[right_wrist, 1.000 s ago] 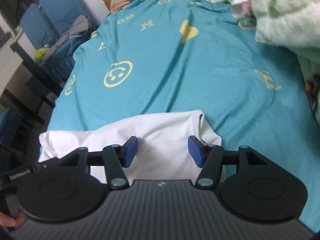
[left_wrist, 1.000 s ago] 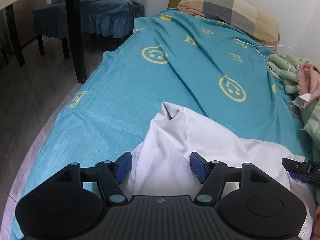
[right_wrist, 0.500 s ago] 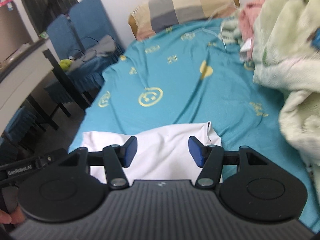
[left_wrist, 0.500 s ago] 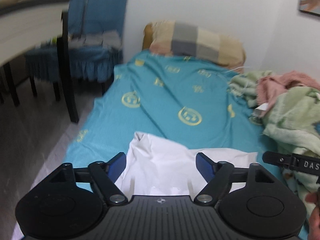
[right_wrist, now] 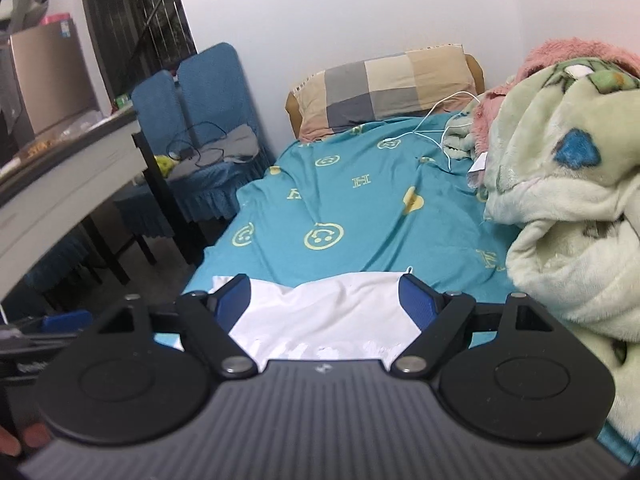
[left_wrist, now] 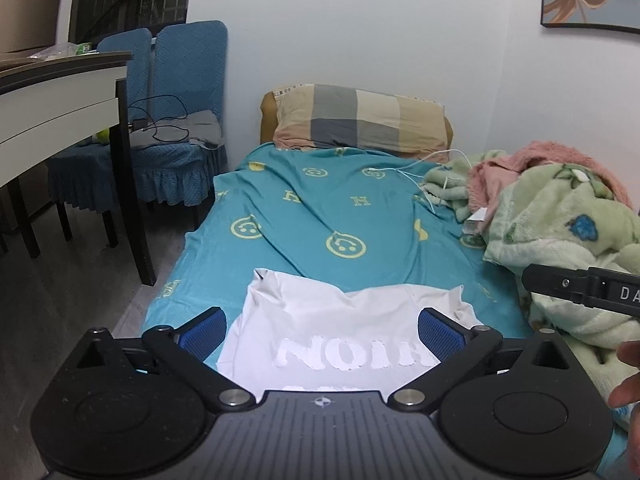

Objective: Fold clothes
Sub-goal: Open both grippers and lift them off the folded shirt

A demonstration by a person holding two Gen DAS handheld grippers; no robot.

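Note:
A white T-shirt [left_wrist: 340, 328] with white printed letters lies folded on the near end of the teal bed sheet [left_wrist: 320, 216]. My left gripper [left_wrist: 320, 326] hovers above and behind it, open, nothing between its blue pads. In the right wrist view the same T-shirt [right_wrist: 324, 308] lies beneath my right gripper [right_wrist: 324, 300], which is also open and holds nothing. The tip of the right gripper shows at the right edge of the left wrist view, with a hand [left_wrist: 626, 372] below it.
A heap of green and pink blankets [left_wrist: 560, 216] fills the bed's right side. A checked pillow [left_wrist: 360, 120] lies at the head, with a white cable [left_wrist: 420, 176] near it. Blue chairs [left_wrist: 172, 120] and a table [left_wrist: 60, 92] stand left of the bed.
Both grippers have lifted and tilted up away from the shirt, so the whole bed and wall are in view. The shirt's printed letters now show. Both stay open.

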